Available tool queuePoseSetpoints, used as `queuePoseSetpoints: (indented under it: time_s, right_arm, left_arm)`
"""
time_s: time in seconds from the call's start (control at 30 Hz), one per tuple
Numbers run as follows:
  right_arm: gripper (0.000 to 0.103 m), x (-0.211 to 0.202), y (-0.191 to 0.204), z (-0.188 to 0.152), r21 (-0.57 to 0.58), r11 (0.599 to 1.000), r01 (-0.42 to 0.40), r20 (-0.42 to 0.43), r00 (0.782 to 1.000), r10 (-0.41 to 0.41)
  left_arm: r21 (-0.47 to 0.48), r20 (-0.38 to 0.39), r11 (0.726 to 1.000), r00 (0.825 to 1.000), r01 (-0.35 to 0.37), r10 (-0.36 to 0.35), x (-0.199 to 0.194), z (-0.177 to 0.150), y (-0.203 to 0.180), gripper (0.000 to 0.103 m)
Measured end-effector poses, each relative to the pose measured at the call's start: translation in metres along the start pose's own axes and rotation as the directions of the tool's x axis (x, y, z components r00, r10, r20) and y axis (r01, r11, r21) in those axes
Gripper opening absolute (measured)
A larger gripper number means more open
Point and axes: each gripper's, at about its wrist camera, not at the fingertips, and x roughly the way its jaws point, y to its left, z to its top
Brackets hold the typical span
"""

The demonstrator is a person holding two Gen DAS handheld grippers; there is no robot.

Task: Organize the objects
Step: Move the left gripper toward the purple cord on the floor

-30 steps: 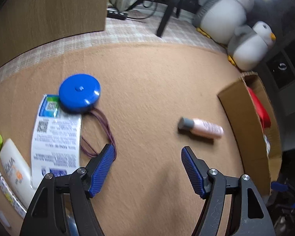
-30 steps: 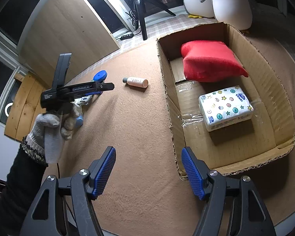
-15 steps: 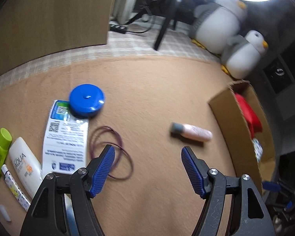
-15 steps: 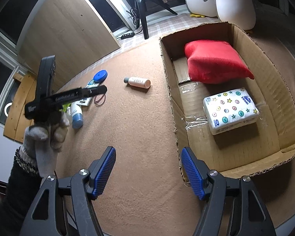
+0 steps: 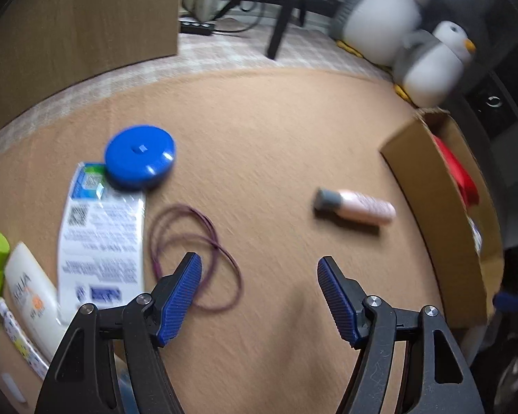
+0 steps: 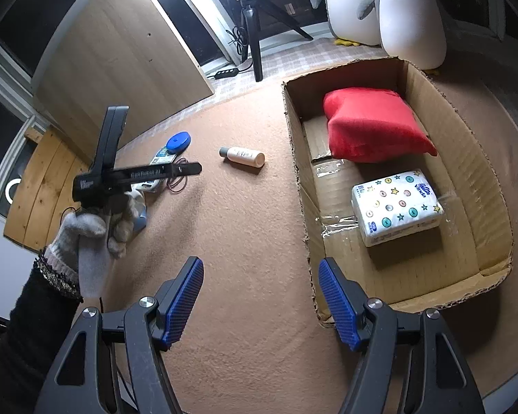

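The left gripper [image 5: 259, 296] had drawn back from the blue round case [image 5: 140, 155], its jaws wide and empty, so nothing was picked yet. The smooth pink bottle [image 5: 357, 204] lay on the fuzzy carpet [image 5: 259, 120], near the cardboard box [image 6: 466, 158]. The right gripper [image 6: 260, 298] also gaped empty.

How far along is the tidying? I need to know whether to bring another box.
Done: the red cushion and tissue pack already lie in the cardboard box. In hand: nothing; the left gripper and right gripper are both open and empty. Left on the carpet: the pink bottle, blue round case, purple cord, white packet and tubes.
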Motion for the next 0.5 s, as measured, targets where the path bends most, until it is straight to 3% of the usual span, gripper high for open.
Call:
queuePoseSetpoints:
  time_s: [0.23,0.5]
  right_arm:
    - [0.066,0.003,0.011,0.004,-0.027,1.0,-0.01,-0.001,1.0,0.01]
    - [0.066,0.009,0.028,0.005,-0.063,0.997,-0.036,-0.009,0.999,0.036]
  left_arm:
    - [0.005,-0.018,0.996,0.996,0.091,-0.091,-0.006,-0.04,-0.023,0.072]
    - [-0.032,-0.014,0.977,0.977,0.211,-0.212,-0.016,-0.113,-0.065,0.073]
